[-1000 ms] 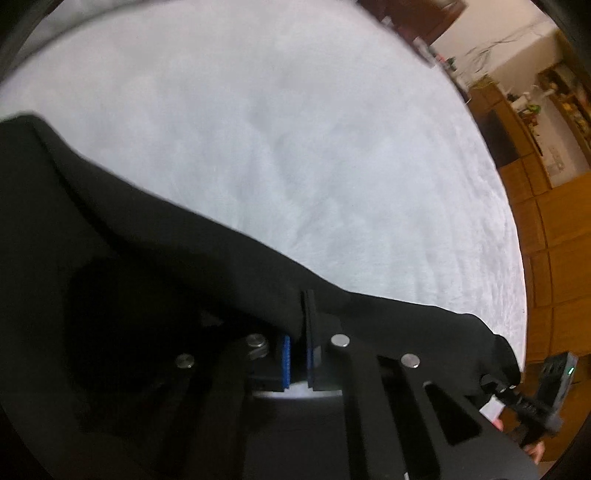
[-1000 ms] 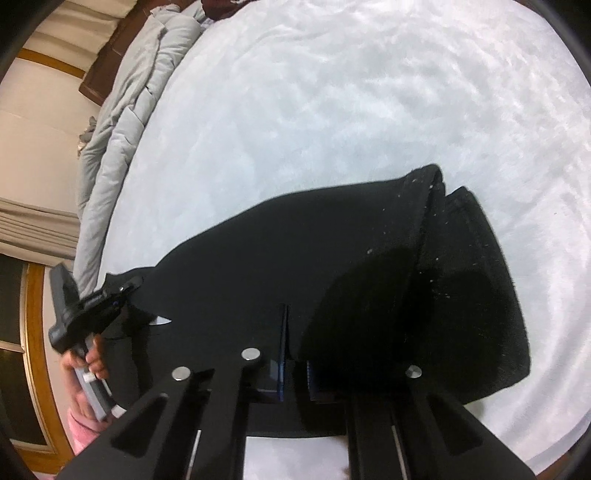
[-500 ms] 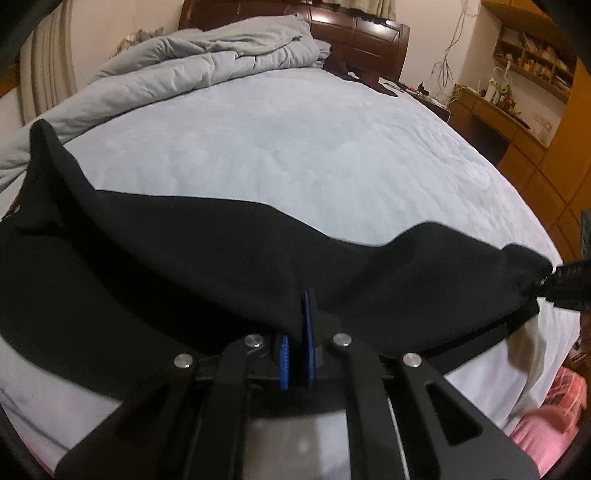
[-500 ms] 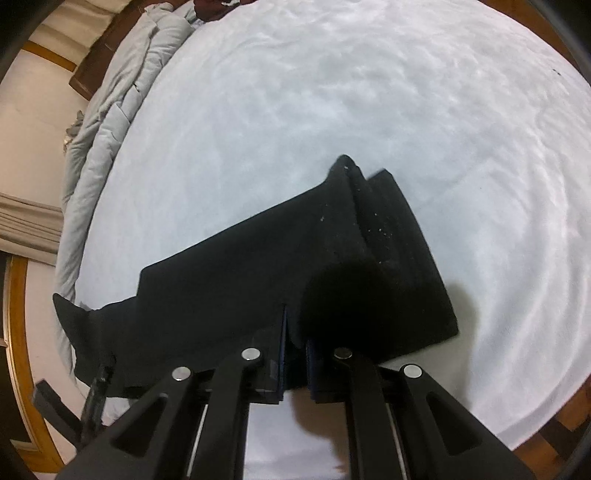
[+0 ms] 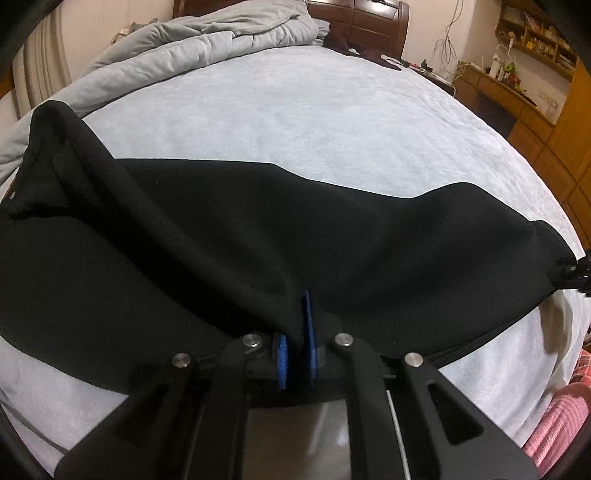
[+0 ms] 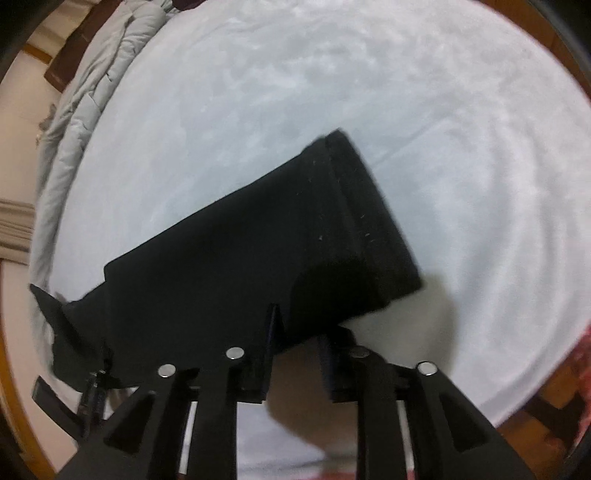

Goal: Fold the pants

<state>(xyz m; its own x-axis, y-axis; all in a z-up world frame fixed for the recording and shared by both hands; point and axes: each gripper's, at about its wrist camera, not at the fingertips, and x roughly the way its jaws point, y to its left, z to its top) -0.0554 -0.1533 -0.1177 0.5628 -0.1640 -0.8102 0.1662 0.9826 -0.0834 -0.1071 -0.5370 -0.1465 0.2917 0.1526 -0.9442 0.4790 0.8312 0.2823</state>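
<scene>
The pants (image 5: 332, 236) are black and soft, a bit fuzzy, with tiny white bits of lint on them. They lie stretched in a long band across the near part of the bed (image 5: 332, 122). The bed cover is pale, bluish white, and looks fluffy like a towel. A puffy grey quilt (image 5: 207, 40) is bunched up at the far end, by a dark wood headboard (image 5: 369, 14).

The left tongs (image 5: 295, 343) have black arms and blue pads (image 5: 282, 356). The pads are pressed close together, with a fold of the black cloth squeezed between them. The cloth rises up to that pinch like a little tent. From there it runs off left in a thick ridge, and off right to a corner that meets a small black tip at the edge of the view.

From the right wrist view, the pants (image 6: 258, 266) look like a wide flat strip, folded over on itself. One end has a thick cuff or band, cut square. The right tongs (image 6: 299, 347) stand apart, with a clear gap between the two fingers. The near edge of the pants sits just at the left finger and a little way into the gap. I cannot tell if the cloth touches it. The right finger is just past the cloth, over the pale cover.
</scene>
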